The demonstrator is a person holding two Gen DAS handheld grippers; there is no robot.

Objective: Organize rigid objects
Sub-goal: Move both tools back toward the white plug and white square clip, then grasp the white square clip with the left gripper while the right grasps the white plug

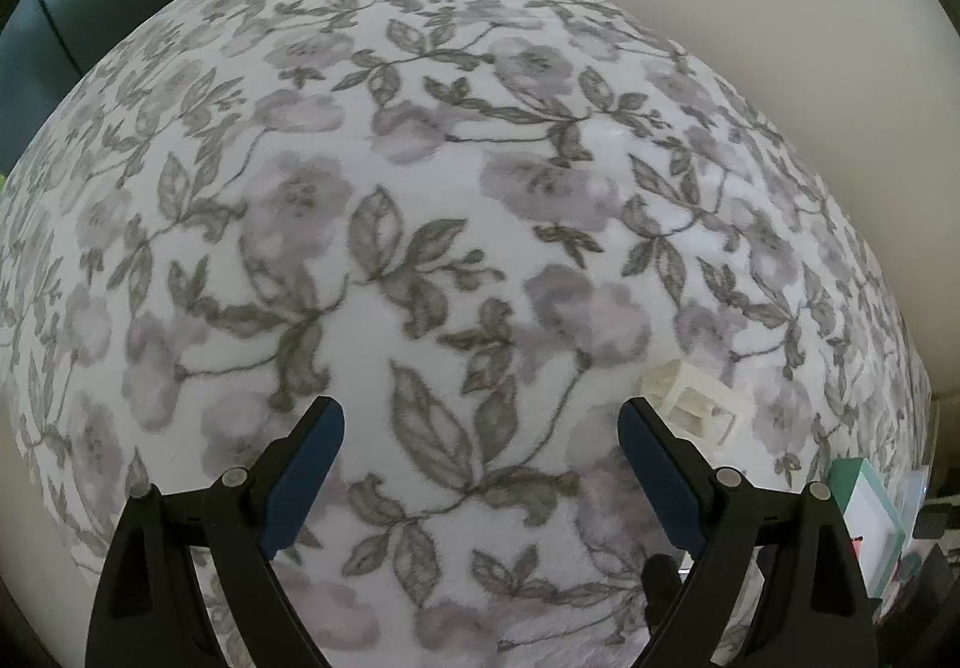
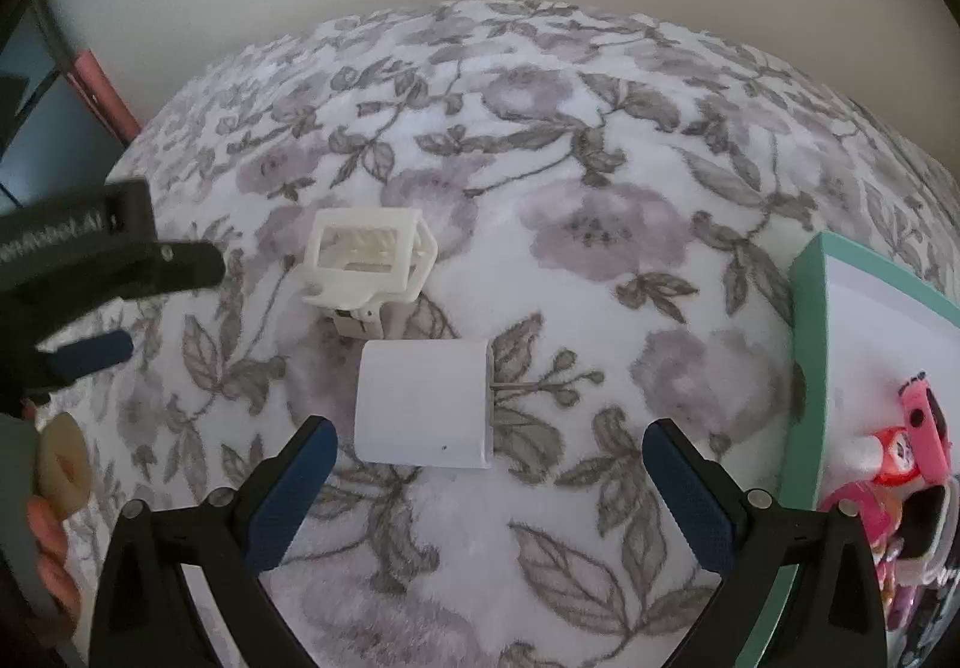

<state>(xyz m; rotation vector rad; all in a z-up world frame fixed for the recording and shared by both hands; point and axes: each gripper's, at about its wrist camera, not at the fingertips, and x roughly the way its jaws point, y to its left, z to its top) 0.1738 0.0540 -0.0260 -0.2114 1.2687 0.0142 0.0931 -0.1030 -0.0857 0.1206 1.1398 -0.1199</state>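
Observation:
A white power adapter (image 2: 423, 407) with metal prongs lies flat on the floral blanket (image 2: 600, 140), just ahead of my right gripper (image 2: 489, 437), which is open and empty. A white plastic frame-like part (image 2: 369, 263) lies behind the adapter; it also shows in the left wrist view (image 1: 696, 398), just right of the right finger. My left gripper (image 1: 480, 419) is open and empty above bare blanket (image 1: 420, 158). It appears at the left of the right wrist view (image 2: 90, 308).
A teal-rimmed box (image 2: 807, 368) with pink toys and small items inside (image 2: 900, 458) sits at the right edge of the blanket; it also shows in the left wrist view (image 1: 864, 518). A pale wall is behind the bed. A dark cabinet (image 1: 72, 8) stands far left.

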